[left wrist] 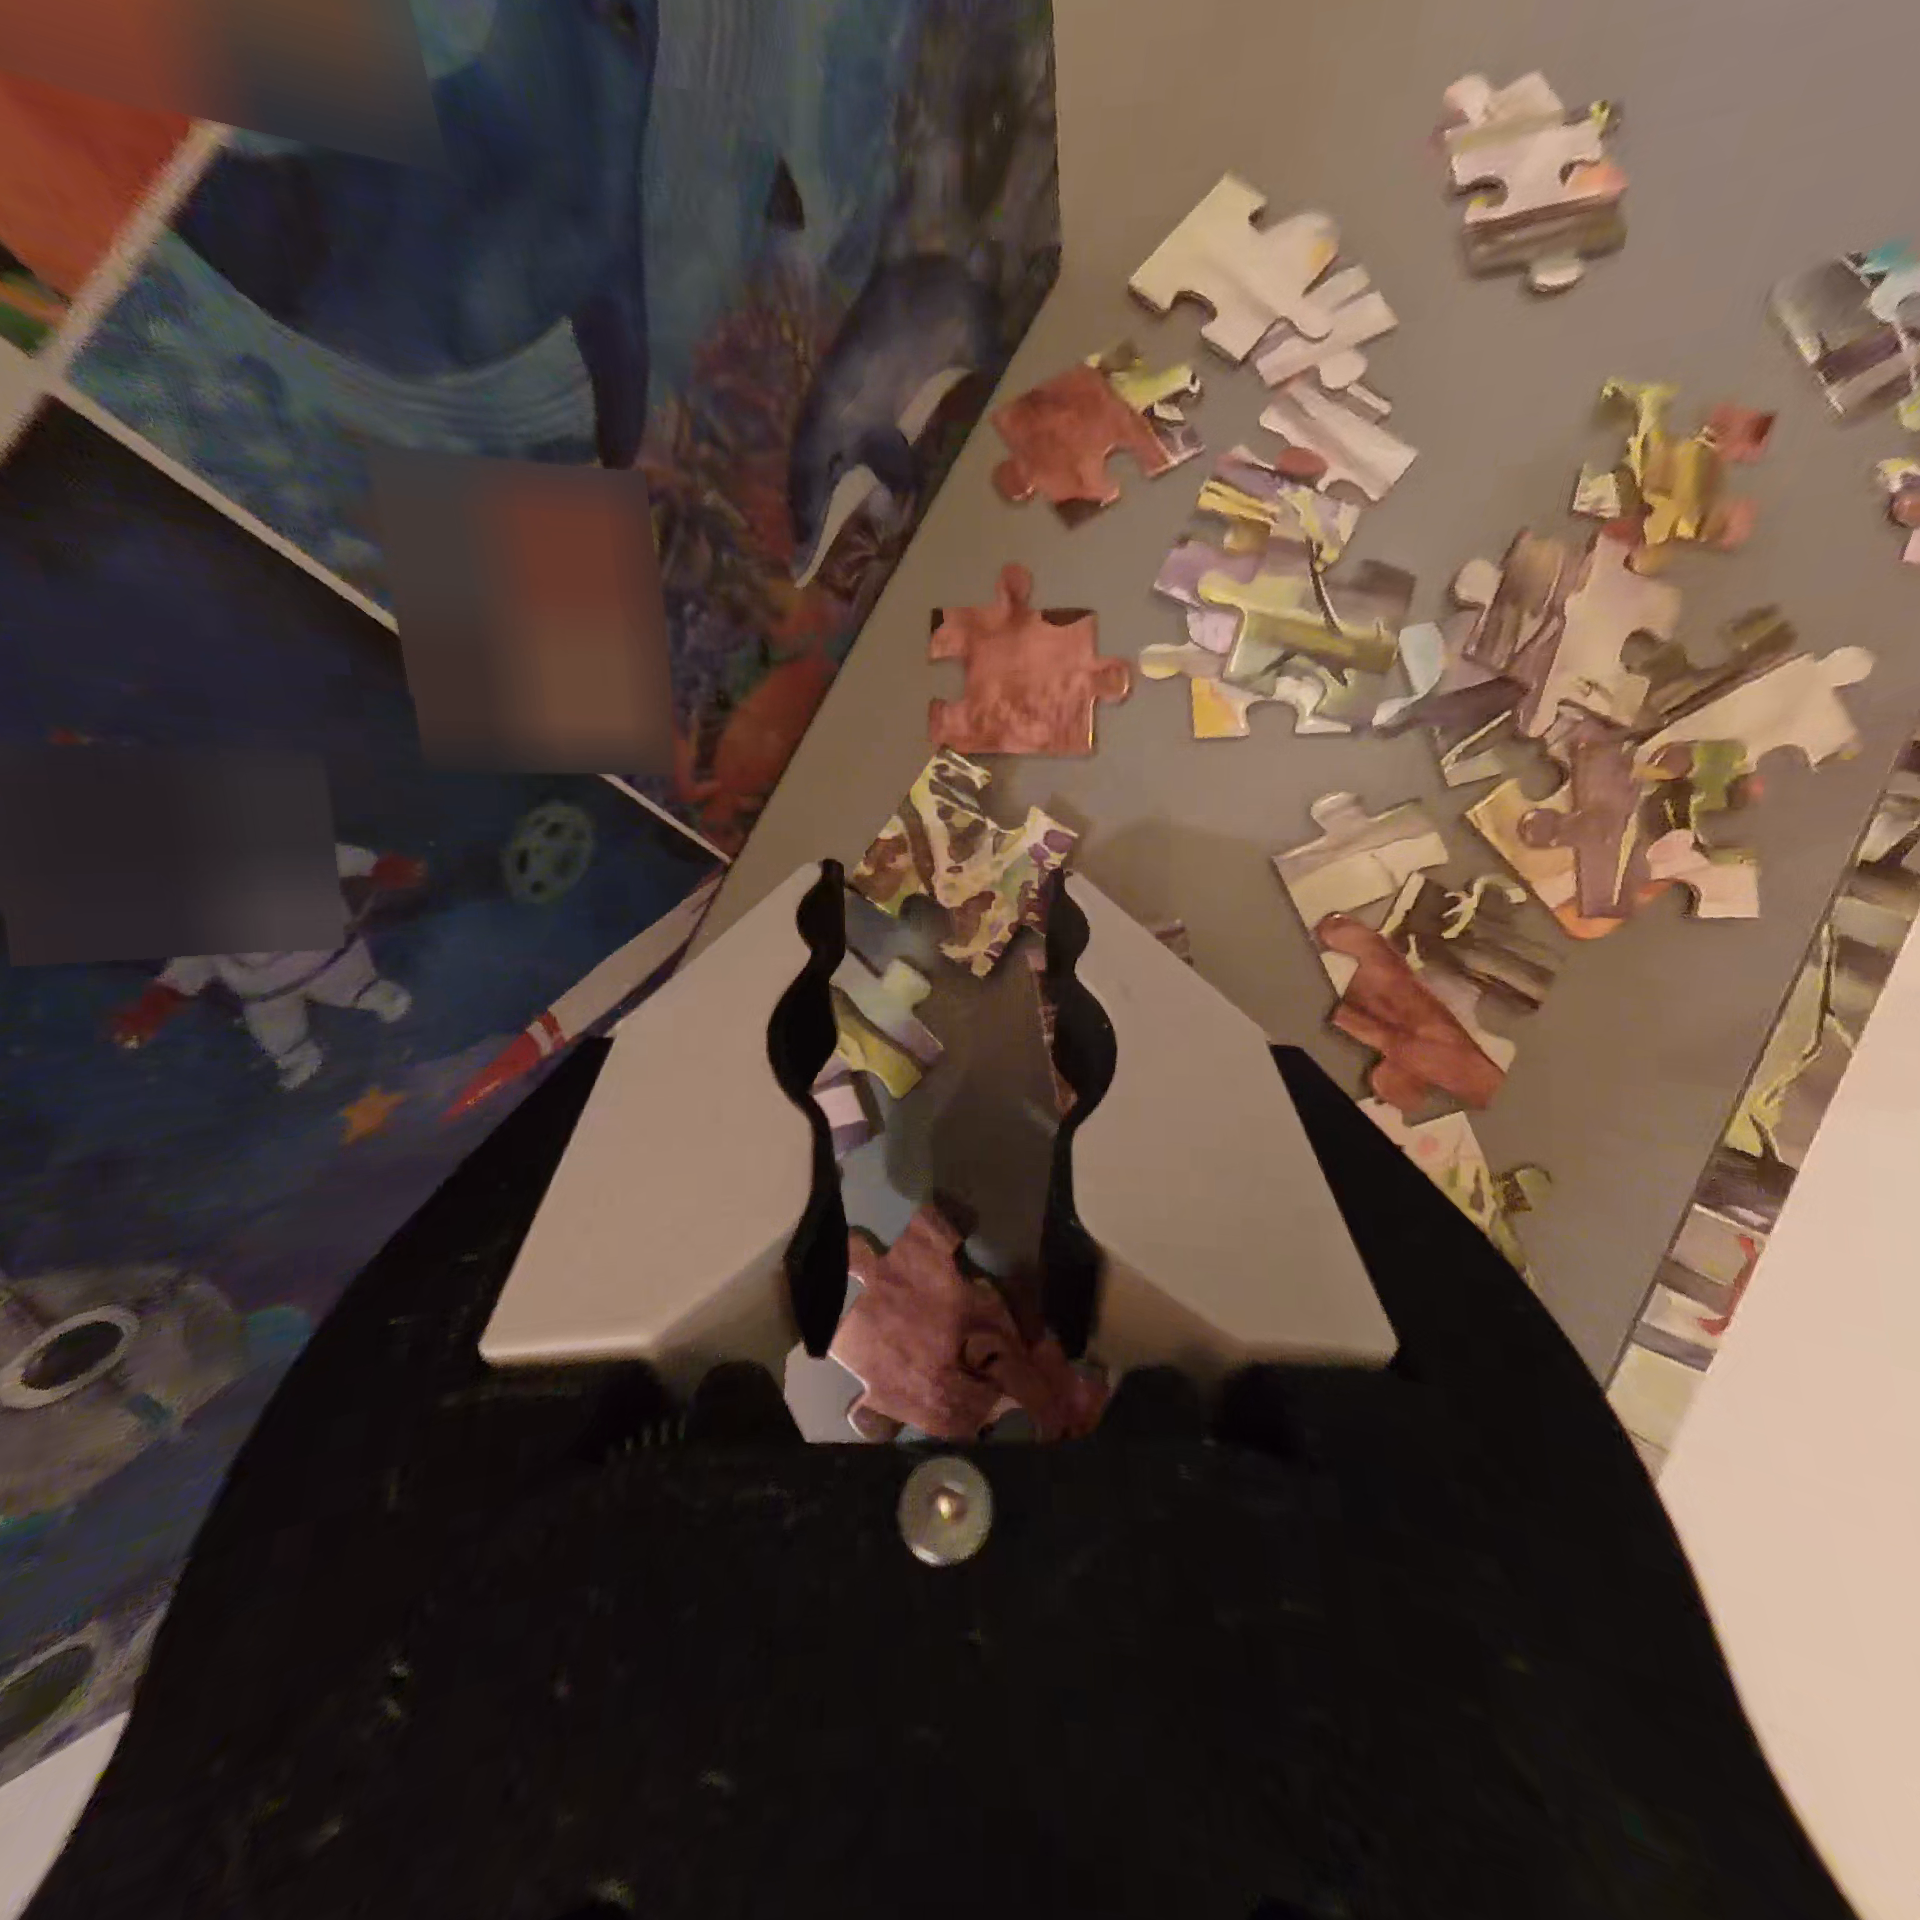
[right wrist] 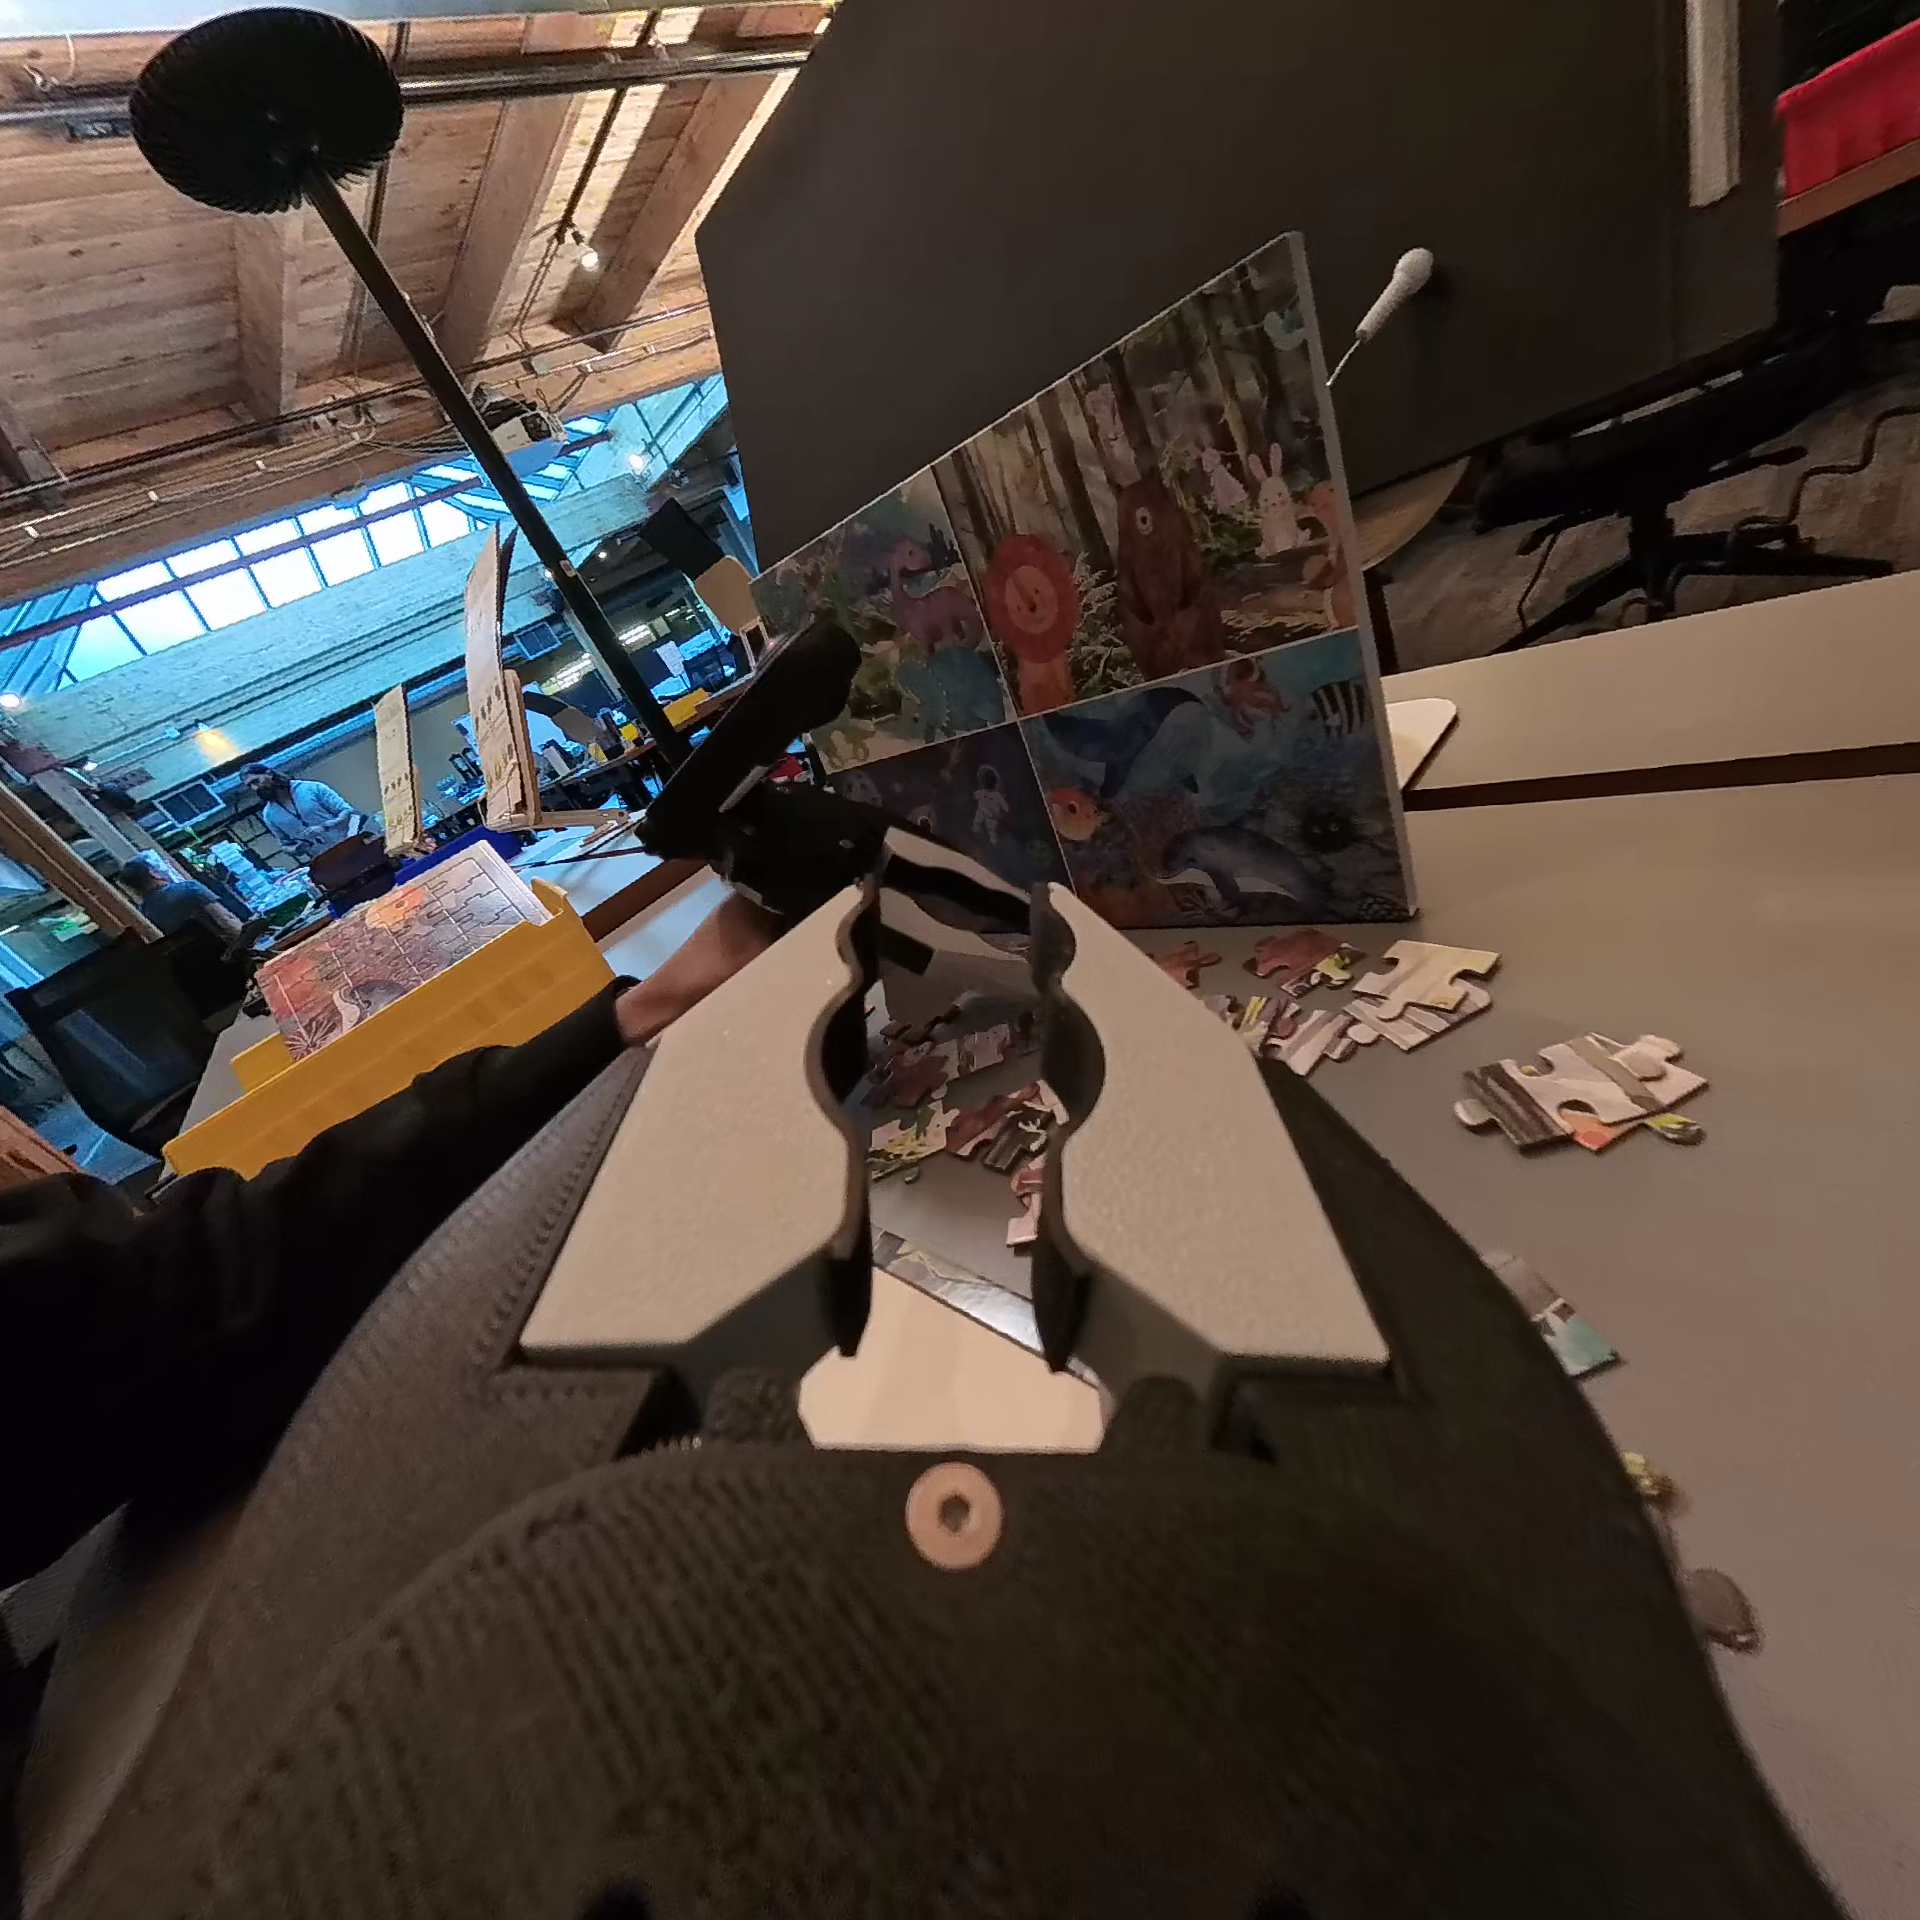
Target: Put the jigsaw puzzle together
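Note:
Loose jigsaw pieces (left wrist: 1455, 675) lie scattered on the grey table (left wrist: 1143, 125); they also show in the right wrist view (right wrist: 1351, 997). An assembled strip of puzzle (left wrist: 1787, 1091) runs along the right, beside a white surface (left wrist: 1818, 1507). My left gripper (left wrist: 945, 883) hangs low over the pieces with its jaws apart. A mottled green piece (left wrist: 956, 862) lies at its tips and a brown piece (left wrist: 935, 1340) lies under its base. A grey shape leans on its right finger. My right gripper (right wrist: 951, 899) is raised, open and empty, and points at the left gripper (right wrist: 769, 821).
The picture-covered puzzle box (right wrist: 1143, 675) stands upright behind the pieces, close on the left gripper's left (left wrist: 520, 416). A yellow bin (right wrist: 416, 1039) holding another puzzle sits far left. A black-sleeved arm (right wrist: 312, 1195) reaches in. A dark partition (right wrist: 1143, 208) stands behind. To reach the brown piece (left wrist: 935, 1340) in a straight line is about 8 cm for my left fingers, about 25 cm for my right.

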Available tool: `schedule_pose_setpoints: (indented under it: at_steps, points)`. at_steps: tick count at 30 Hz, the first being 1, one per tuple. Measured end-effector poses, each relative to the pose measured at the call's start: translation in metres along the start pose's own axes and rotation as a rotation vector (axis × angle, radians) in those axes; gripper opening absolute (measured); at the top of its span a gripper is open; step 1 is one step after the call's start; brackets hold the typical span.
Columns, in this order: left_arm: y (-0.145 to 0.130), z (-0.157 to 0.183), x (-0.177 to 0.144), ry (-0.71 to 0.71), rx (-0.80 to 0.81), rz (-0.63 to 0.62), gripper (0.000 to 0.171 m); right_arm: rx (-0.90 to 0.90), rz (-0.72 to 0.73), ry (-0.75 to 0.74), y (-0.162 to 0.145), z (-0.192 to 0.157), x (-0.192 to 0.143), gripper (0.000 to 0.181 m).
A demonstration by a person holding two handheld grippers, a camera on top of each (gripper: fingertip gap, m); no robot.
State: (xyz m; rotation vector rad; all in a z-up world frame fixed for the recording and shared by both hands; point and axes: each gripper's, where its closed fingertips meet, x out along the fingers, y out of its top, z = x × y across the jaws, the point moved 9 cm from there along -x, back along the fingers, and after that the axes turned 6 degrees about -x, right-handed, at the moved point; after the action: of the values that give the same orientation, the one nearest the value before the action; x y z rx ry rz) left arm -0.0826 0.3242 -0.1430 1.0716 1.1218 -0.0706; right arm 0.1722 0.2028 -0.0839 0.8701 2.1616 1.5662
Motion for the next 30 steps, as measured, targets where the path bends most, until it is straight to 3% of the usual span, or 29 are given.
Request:
schedule_pose_setpoints:
  at_steps: [13, 20, 25, 30]
  points:
    - [0.001, 0.0, -0.007, -0.047, -0.045, -0.013, 0.039, 0.004, -0.001, 0.01, 0.0, -0.001, 0.0, 0.027]
    - [-0.003, 0.004, -0.019, -0.087, -0.037, -0.114, 0.028, 0.004, -0.001, 0.014, 0.0, -0.002, 0.0, 0.027]
    - [-0.009, 0.015, -0.014, -0.14, -0.03, -0.231, 0.032, 0.006, -0.002, 0.014, 0.0, -0.002, 0.001, 0.027]
    - [-0.01, 0.022, -0.015, -0.166, 0.005, -0.258, 0.027, 0.006, -0.002, 0.017, 0.0, -0.003, 0.001, 0.028]
